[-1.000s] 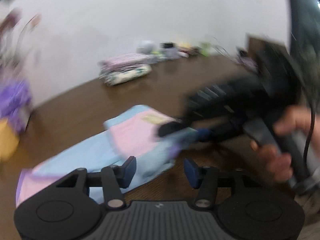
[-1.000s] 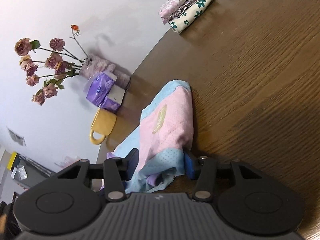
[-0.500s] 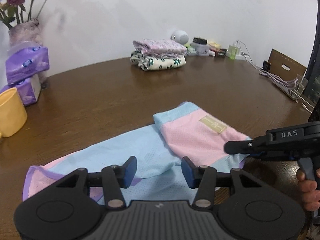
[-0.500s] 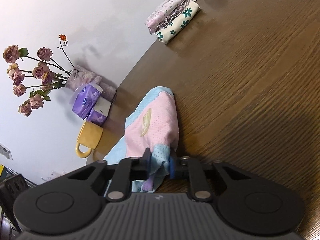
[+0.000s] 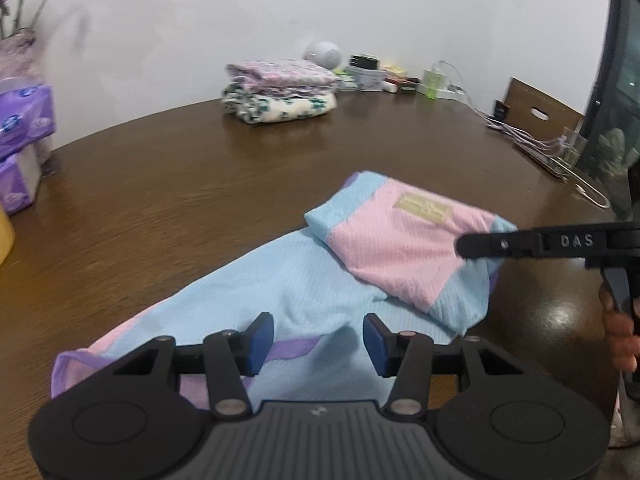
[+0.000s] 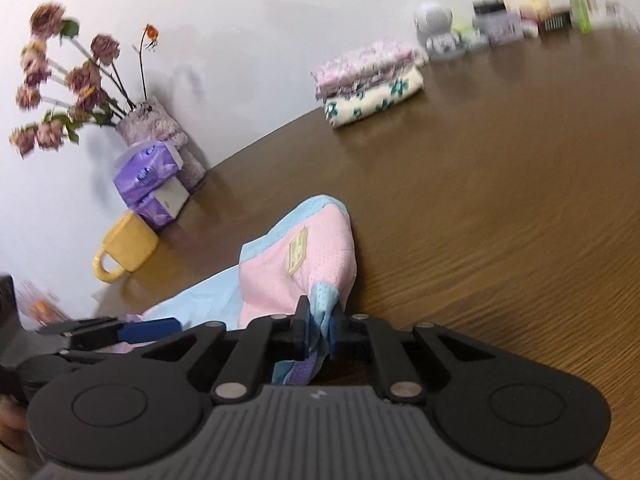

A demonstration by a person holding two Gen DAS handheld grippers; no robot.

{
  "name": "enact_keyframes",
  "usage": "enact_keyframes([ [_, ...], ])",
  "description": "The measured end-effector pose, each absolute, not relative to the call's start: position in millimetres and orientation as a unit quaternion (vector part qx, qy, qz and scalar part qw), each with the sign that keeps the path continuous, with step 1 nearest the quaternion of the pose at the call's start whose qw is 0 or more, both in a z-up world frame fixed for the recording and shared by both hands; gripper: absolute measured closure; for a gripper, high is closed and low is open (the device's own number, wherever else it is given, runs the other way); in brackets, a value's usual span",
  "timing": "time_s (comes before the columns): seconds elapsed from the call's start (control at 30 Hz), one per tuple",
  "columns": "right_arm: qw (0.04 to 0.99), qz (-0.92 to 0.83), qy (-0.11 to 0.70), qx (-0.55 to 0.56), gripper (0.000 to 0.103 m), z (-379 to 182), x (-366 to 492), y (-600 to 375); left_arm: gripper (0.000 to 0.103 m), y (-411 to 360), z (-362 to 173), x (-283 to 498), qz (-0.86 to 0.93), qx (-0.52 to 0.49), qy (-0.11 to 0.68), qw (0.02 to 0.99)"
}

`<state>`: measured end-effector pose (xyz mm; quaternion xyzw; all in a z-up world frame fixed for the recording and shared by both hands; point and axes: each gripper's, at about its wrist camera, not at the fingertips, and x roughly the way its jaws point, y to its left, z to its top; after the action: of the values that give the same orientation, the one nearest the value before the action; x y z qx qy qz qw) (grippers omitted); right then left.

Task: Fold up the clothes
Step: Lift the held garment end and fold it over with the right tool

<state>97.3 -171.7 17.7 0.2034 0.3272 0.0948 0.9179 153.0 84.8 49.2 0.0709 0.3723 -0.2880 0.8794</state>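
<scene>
Here, a light-blue edge of the garment (image 6: pixel 298 280) is pinched between the closed fingers of the right tool (image 6: pixel 320 330); the left tool (image 5: pixel 318 338) is held open, empty, just above the cloth spread on the desk (image 5: pixel 200 184). If pulled, the thin mesh could be lost from the pinch and the fold undone

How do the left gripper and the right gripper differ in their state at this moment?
The left gripper is open, while the right gripper is shut. The left gripper grips nothing and hovers above the light blue part of the garment, whereas the right gripper pinches a blue corner of the folded-over pink part. Both are black with blue pads and work at the garment's near edge on the wooden table.
</scene>
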Motion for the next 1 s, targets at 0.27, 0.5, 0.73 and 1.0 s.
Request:
enact_keyframes([
  [0.27, 0.957, 0.067, 0.283, 0.012, 0.096, 48, 82, -145, 0.065, 59, 41, 155, -0.319, 0.102, 0.366, 0.868],
  [0.5, 0.950, 0.078, 0.246, -0.178, 0.096, 52, 72, -91, 0.067, 55, 38, 158, -0.325, 0.107, 0.364, 0.866],
  [0.73, 0.927, 0.101, 0.221, -0.284, 0.096, 44, 63, -50, 0.067, 61, 39, 160, -0.333, 0.092, 0.365, 0.865],
  [1.0, 0.899, 0.135, 0.209, -0.362, 0.096, 30, 54, -19, 0.064, 87, 49, 152, -0.321, 0.081, 0.360, 0.872],
])
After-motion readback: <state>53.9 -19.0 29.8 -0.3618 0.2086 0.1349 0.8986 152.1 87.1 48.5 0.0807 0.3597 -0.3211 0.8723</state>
